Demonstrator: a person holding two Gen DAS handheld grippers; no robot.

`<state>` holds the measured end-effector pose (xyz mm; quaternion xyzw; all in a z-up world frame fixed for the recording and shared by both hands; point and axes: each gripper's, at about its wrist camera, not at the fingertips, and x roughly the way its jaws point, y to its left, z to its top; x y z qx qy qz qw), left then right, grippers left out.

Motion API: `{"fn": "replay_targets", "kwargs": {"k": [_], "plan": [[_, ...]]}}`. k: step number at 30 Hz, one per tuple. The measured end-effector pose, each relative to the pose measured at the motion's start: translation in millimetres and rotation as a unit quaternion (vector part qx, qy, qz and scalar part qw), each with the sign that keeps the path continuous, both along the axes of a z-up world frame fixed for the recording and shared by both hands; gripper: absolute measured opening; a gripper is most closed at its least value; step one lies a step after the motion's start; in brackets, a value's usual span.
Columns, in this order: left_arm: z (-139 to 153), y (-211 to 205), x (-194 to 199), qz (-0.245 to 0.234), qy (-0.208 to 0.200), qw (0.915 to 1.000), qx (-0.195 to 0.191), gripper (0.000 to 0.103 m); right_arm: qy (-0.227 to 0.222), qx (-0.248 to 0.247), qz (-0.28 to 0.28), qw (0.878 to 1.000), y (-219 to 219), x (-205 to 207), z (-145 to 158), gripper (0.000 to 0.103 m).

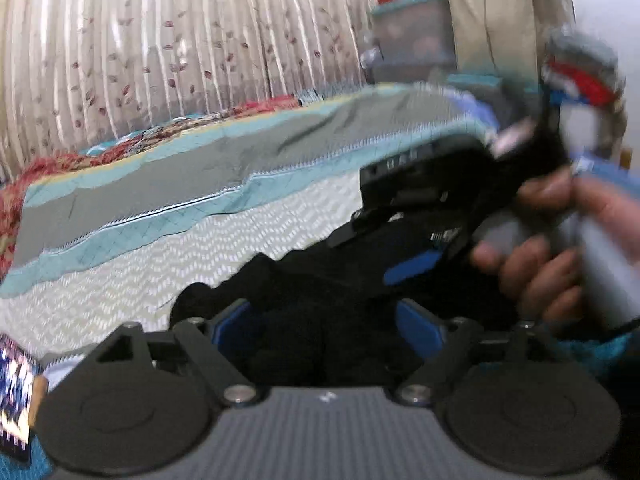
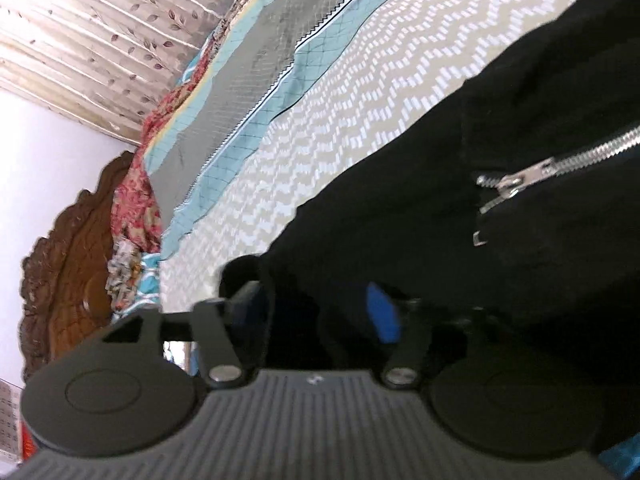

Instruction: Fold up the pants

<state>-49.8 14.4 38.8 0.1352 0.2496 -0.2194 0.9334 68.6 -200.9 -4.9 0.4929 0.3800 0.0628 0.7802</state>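
Note:
The black pants [image 1: 304, 280] lie on a bed with a beige zigzag cover [image 1: 140, 276]. In the left wrist view my left gripper [image 1: 324, 328] has black cloth bunched between its blue pads, and its jaws look closed on it. The right gripper [image 1: 416, 240] shows there too, held by a hand at the right, low over the same cloth. In the right wrist view my right gripper [image 2: 316, 312] is shut on the black pants [image 2: 480, 160], whose silver zipper [image 2: 560, 160] runs to the right edge.
A teal and grey quilt [image 1: 200, 184] lies folded along the bed's far side, with floral bedding [image 1: 48, 168] behind it. Patterned curtains [image 1: 160, 40] hang beyond. A brown carved headboard [image 2: 72, 248] stands at the bed's end. Plastic boxes [image 1: 412, 28] stand at the back right.

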Motion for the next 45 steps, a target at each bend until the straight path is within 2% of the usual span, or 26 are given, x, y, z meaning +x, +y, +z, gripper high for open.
{"fn": "replay_targets", "kwargs": {"k": [2, 5, 7, 9, 10, 11, 12, 13, 15, 18, 20, 22, 23, 24, 27, 30, 32, 34, 37, 39, 41, 42, 44, 45], "plan": [[11, 23, -7, 0.019, 0.010, 0.9991, -0.037, 0.083, -0.004, 0.007, 0.018, 1.000, 11, 11, 1, 0.080], [16, 65, 0, 0.089, 0.034, 0.9924, -0.077, 0.079, -0.010, -0.020, 0.063, 0.998, 30, 25, 7, 0.083], [8, 91, 12, 0.151, 0.069, 0.9820, -0.091, 0.065, -0.017, -0.048, 0.100, 0.994, 53, 38, 11, 0.084], [-1, 111, 23, 0.196, 0.111, 0.9671, -0.118, 0.059, -0.017, -0.103, 0.154, 0.982, 82, 45, 14, 0.083], [-6, 120, 29, 0.211, 0.129, 0.9587, -0.140, 0.057, -0.015, -0.144, 0.186, 0.972, 97, 46, 15, 0.067], [-8, 125, 35, 0.220, 0.136, 0.9544, -0.148, 0.055, -0.019, -0.197, 0.202, 0.959, 109, 44, 17, 0.054], [-11, 126, 39, 0.229, 0.142, 0.9512, -0.150, 0.053, -0.028, -0.228, 0.204, 0.952, 114, 43, 20, 0.043], [-13, 124, 43, 0.236, 0.146, 0.9493, -0.148, 0.053, -0.039, -0.220, 0.193, 0.956, 108, 39, 24, 0.036], [-16, 117, 51, 0.231, 0.156, 0.9485, -0.151, 0.053, -0.067, -0.190, 0.142, 0.969, 81, 30, 36, 0.030], [-19, 99, 65, 0.204, 0.161, 0.9532, -0.155, 0.053, -0.102, -0.230, 0.087, 0.964, 51, 14, 50, 0.030], [-24, 80, 75, 0.184, 0.167, 0.9577, -0.145, 0.053, -0.068, -0.251, 0.082, 0.962, 37, 16, 42, 0.035], [-41, 61, 92, 0.182, 0.194, 0.9580, -0.108, 0.053, -0.004, -0.232, 0.102, 0.967, 29, 18, 20, 0.048], [-50, 53, 97, 0.179, 0.206, 0.9582, -0.086, 0.053, 0.004, -0.236, 0.097, 0.967, 26, 13, 16, 0.053], [-54, 46, 98, 0.178, 0.208, 0.9594, -0.067, 0.054, -0.001, -0.242, 0.086, 0.967, 24, 4, 18, 0.064], [-58, 38, 88, 0.170, 0.181, 0.9682, -0.031, 0.057, -0.036, -0.265, 0.047, 0.962, 15, -16, 35, 0.065], [-48, 46, 86, 0.172, 0.182, 0.9675, -0.034, 0.057, -0.075, -0.289, 0.010, 0.954, 9, -36, 55, 0.064], [-35, 58, 83, 0.186, 0.171, 0.9653, -0.064, 0.057, -0.100, -0.275, 0.007, 0.956, 5, -45, 59, 0.057], [-18, 66, 80, 0.191, 0.149, 0.9652, -0.098, 0.055, -0.122, -0.255, 0.030, 0.959, 11, -49, 63, 0.037], [-4, 59, 78, 0.161, 0.132, 0.9711, -0.116, 0.054, -0.123, -0.245, 0.077, 0.959, 24, -46, 54, 0.025], [-3, 41, 76, 0.131, 0.129, 0.9780, -0.099, 0.053, -0.098, -0.231, 0.090, 0.964, 28, -39, 38, 0.024], [-11, 22, 77, 0.108, 0.137, 0.9819, -0.076, 0.053, -0.054, -0.212, 0.097, 0.971, 28, -33, 15, 0.021], [-20, 14, 79, 0.098, 0.148, 0.9820, -0.063, 0.053, -0.034, -0.204, 0.094, 0.974, 24, -31, 0, 0.019], [-48, -3, 87, 0.104, 0.194, 0.9752, -0.019, 0.054, -0.044, -0.176, 0.083, 0.980, 13, -38, -7, 0.019], [-58, -7, 89, 0.111, 0.199, 0.9737, -0.004, 0.055, -0.039, -0.165, 0.081, 0.982, 10, -38, -6, 0.018]]}}
